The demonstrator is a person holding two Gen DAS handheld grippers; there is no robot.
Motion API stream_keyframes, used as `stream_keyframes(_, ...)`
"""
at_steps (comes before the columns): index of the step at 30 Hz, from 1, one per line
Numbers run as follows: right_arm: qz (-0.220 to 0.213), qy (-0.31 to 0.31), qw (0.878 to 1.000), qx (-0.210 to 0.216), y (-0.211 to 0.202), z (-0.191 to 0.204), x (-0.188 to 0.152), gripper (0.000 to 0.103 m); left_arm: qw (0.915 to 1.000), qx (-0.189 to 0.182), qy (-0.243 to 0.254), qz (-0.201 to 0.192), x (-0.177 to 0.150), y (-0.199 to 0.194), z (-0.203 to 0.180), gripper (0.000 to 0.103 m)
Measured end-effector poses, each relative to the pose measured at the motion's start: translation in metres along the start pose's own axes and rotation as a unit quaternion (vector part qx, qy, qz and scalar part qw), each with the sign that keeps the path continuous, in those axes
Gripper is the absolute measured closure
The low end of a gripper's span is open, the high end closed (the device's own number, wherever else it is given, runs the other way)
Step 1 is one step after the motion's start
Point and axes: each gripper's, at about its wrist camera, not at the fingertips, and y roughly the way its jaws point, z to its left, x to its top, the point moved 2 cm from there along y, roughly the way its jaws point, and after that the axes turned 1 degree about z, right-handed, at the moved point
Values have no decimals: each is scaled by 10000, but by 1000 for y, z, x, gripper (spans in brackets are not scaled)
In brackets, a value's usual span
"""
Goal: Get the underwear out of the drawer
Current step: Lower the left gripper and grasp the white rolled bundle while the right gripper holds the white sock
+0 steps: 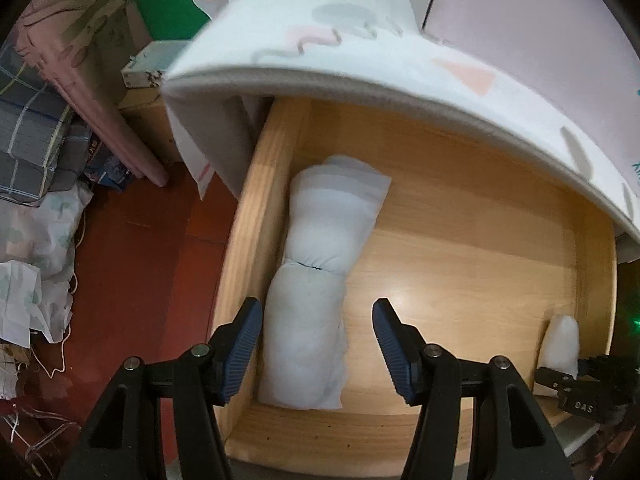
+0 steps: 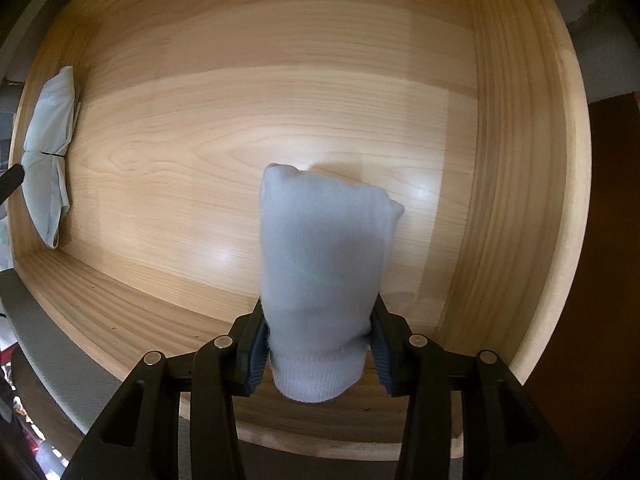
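**Now both tongs are down in the drawer**

Right gripper (image 2: pixel 318 344) has its pads clamped on a small rolled white bundle (image 2: pixel 320 264), standing upright near the drawer's (image 1: pixel 460 216) right wall. Left gripper (image 1: pixel 318 344) hangs over the long rolled white underwear (image 1: pixel 316 280) by the left wall, jaws standing apart, straddling its near end, not pressing it. A patterned mat (image 1: pixel 360 40) overhangs the back.

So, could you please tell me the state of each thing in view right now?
Drawer: pulled open.
Rolled garment: lying along the drawer's side wall, not gripped.
Left gripper: open, jaws either side of that roll.
Small white bundle: clamped.
Right gripper: shut on the bundle.
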Motion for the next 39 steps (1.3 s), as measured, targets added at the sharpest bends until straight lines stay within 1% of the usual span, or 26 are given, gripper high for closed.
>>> stream_keyframes(1, -2, 1, 10000, 9, -2, -4, 1, 62, 10000, 38, 10, 70, 1, 4, -1, 44)
stream_keyframes(3, 0, 5, 10000, 39, -3, -7, 1, 62, 9999, 93, 66, 39, 4, 5, -4, 44)
stream_keyframes(5, 3, 14, 10000, 59, -3, -10, 1, 62, 9997, 156, 116, 112, 7, 9, -8, 44)
stream_keyframes(7, 3, 35, 10000, 74, -4, -12, -1, 61, 9994, 161, 121, 269, 9, 16, -12, 44)
stream_keyframes(16, -15, 86, 9998, 156, -17, -28, -4, 61, 9978, 394, 224, 475, 14, 32, -22, 44)
stream_keyframes(17, -15, 87, 9998, 162, -19, -32, -3, 61, 9976, 381, 246, 525, 13, 35, -24, 46)
stream_keyframes(18, -19, 94, 9998, 170, -20, -33, -4, 61, 9974, 355, 260, 579, 12, 37, -25, 51)
stream_keyframes(21, -22, 102, 9998, 175, -23, -34, -4, 61, 9962, 264, 329, 756, 8, 45, -31, 58)
stream_keyframes(25, -24, 110, 9998, 191, -25, -40, -2, 61, 9931, 505, 705, 793, 3, 44, -45, 58)
stream_keyframes(30, -30, 122, 9997, 201, -22, -41, -3, 61, 9889, 529, 1001, 964, -10, 46, -57, 59)
stream_keyframes(31, -32, 115, 9997, 200, -12, -39, -4, 61, 9882, 559, 1055, 960, -13, 45, -59, 59)
stream_keyframes(36, -36, 116, 9997, 205, -12, -39, -4, 61, 9864, 627, 1047, 1099, -22, 47, -63, 59)
stream_keyframes(39, -38, 120, 9997, 204, -10, -39, -4, 61, 9859, 646, 961, 1210, -21, 46, -63, 59)
